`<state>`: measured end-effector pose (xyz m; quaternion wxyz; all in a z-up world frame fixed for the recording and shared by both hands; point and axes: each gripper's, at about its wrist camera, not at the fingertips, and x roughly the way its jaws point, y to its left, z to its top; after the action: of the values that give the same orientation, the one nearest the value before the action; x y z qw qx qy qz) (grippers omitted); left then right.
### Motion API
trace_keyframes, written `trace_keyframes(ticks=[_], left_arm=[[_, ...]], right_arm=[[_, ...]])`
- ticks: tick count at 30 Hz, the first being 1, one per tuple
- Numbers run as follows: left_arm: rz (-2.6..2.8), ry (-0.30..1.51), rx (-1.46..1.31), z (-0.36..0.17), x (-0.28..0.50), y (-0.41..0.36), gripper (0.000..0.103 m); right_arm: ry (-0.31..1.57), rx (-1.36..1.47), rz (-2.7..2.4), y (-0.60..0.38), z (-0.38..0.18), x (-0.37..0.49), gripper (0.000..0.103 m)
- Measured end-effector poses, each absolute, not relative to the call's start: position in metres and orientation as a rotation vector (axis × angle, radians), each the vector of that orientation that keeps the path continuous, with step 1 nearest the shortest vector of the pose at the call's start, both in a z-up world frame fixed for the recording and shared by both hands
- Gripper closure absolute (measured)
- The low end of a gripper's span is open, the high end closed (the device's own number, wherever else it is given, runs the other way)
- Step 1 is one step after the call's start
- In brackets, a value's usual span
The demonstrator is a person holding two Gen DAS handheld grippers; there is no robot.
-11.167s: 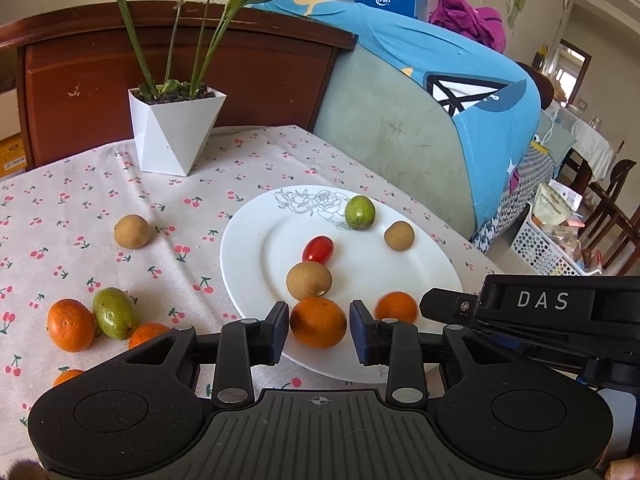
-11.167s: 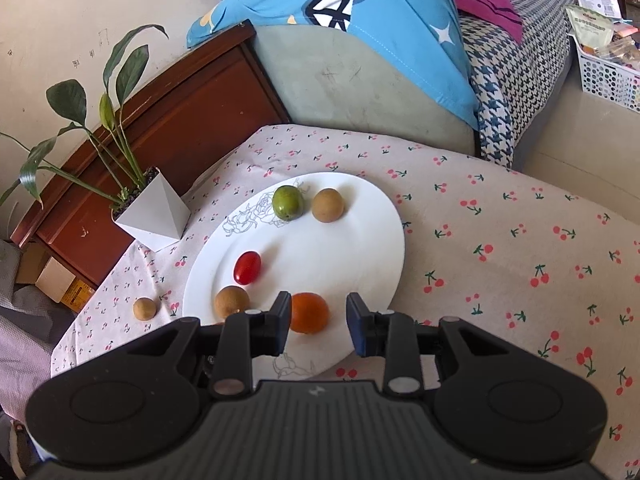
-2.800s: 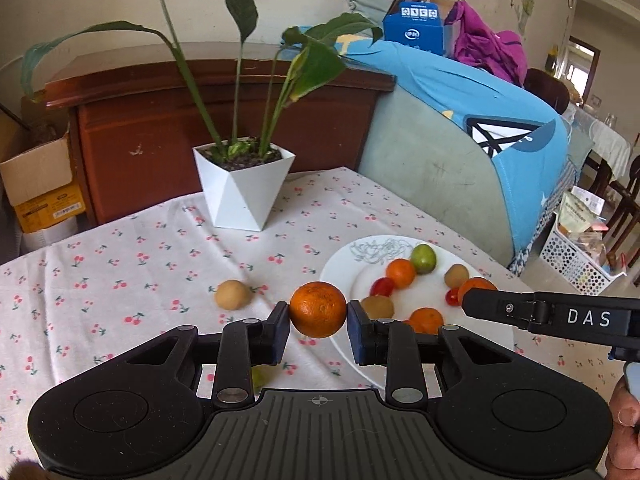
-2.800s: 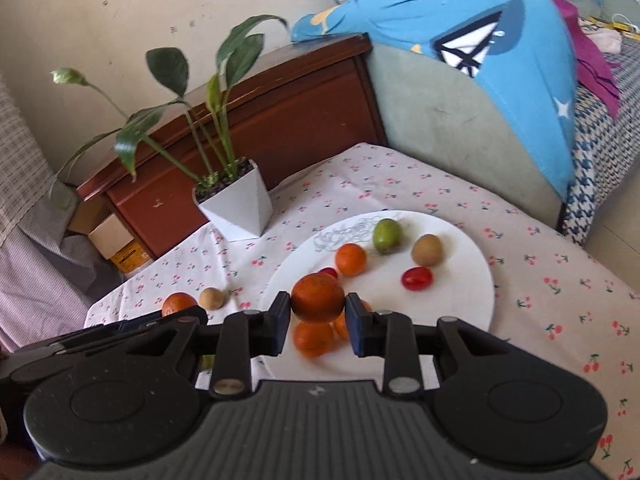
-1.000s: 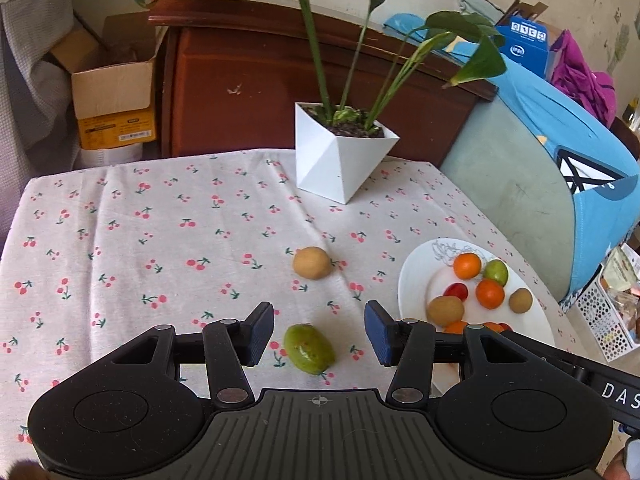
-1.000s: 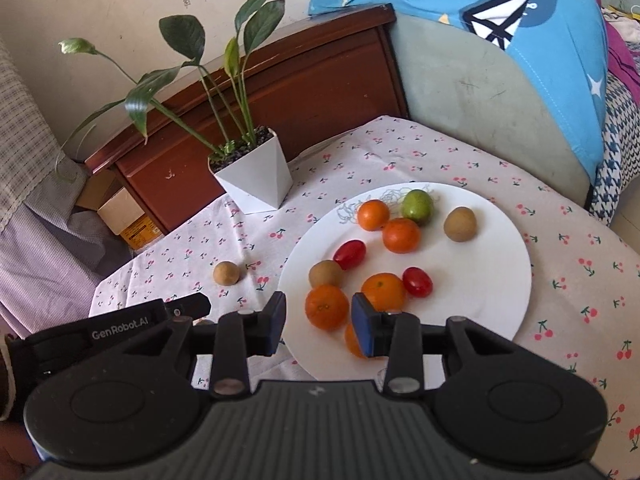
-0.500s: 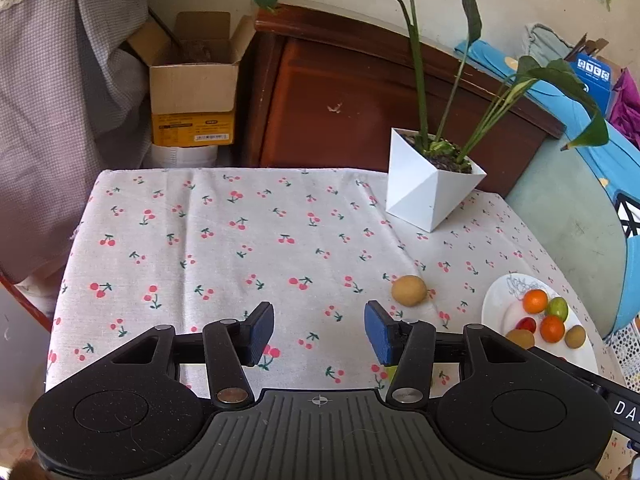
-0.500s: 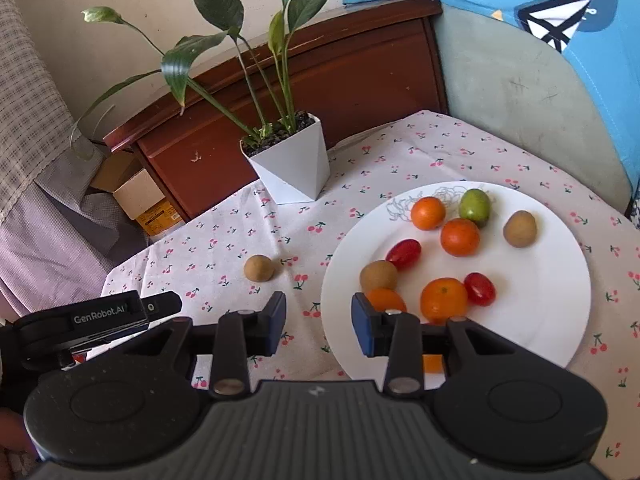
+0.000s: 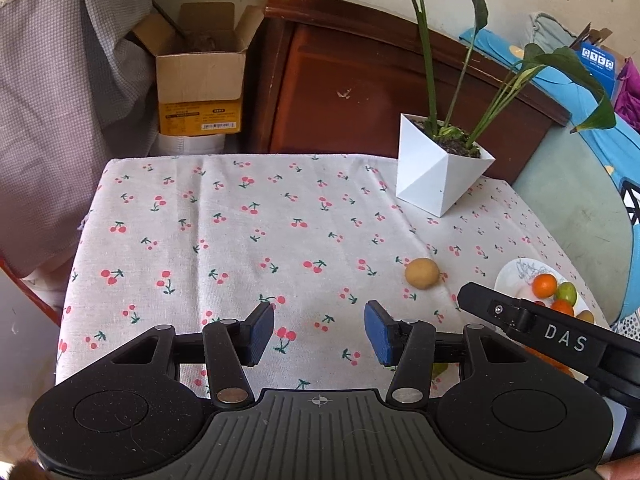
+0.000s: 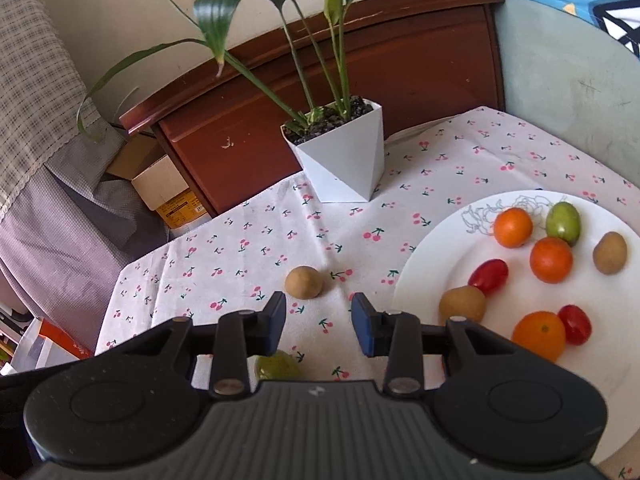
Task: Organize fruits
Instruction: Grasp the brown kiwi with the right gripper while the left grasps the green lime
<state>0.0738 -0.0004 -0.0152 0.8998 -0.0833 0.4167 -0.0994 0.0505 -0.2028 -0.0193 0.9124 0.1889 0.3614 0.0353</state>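
Note:
A white plate (image 10: 624,288) at the right holds several oranges, two red tomatoes, a green fruit (image 10: 563,222) and two brown kiwis. It also shows at the right edge of the left wrist view (image 9: 516,280). A loose brown kiwi (image 10: 304,282) (image 9: 422,273) lies on the cloth left of the plate. A green fruit (image 10: 278,366) lies on the cloth, partly hidden under my right gripper. My right gripper (image 10: 319,322) is open and empty, just short of the loose kiwi. My left gripper (image 9: 319,336) is open and empty over bare cloth.
A white pot with a tall plant (image 9: 440,180) (image 10: 344,164) stands at the table's back. The cherry-print tablecloth (image 9: 240,232) ends at a left edge. A cardboard box (image 9: 200,84) and wooden headboard (image 9: 360,88) lie behind. The right gripper's body (image 9: 560,340) crosses the left view.
My left gripper has kept swinging left, away from the plate. My right gripper has shifted left, bringing the loose kiwi and the green fruit nearer its fingers. Both stay open.

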Motion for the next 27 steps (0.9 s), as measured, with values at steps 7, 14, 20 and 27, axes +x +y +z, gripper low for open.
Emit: trace_keyframes(ticks=[7,14,20,27], left_arm=[[-0.175,0.895,-0.186,-0.021,0.077,0.002,0.054],[-0.184,0.907,-0.187,-0.023,0.078,-0.001,0.054],[-0.202,0.925,-0.175,-0.027,0.077,-0.006,0.054],[-0.278,0.911,-0.164,-0.024,0.069,-0.014,0.054]], right_arm=[[0.753,0.338,0.091,-0.188,-0.032,0.072,0.066],[0.755,0.326,0.081,-0.184,-0.041,0.086,0.066],[0.754,0.291,0.091,-0.179,-0.046,0.091,0.076],[0.729,0.281,0.096,-0.185,-0.035,0.083,0.076]])
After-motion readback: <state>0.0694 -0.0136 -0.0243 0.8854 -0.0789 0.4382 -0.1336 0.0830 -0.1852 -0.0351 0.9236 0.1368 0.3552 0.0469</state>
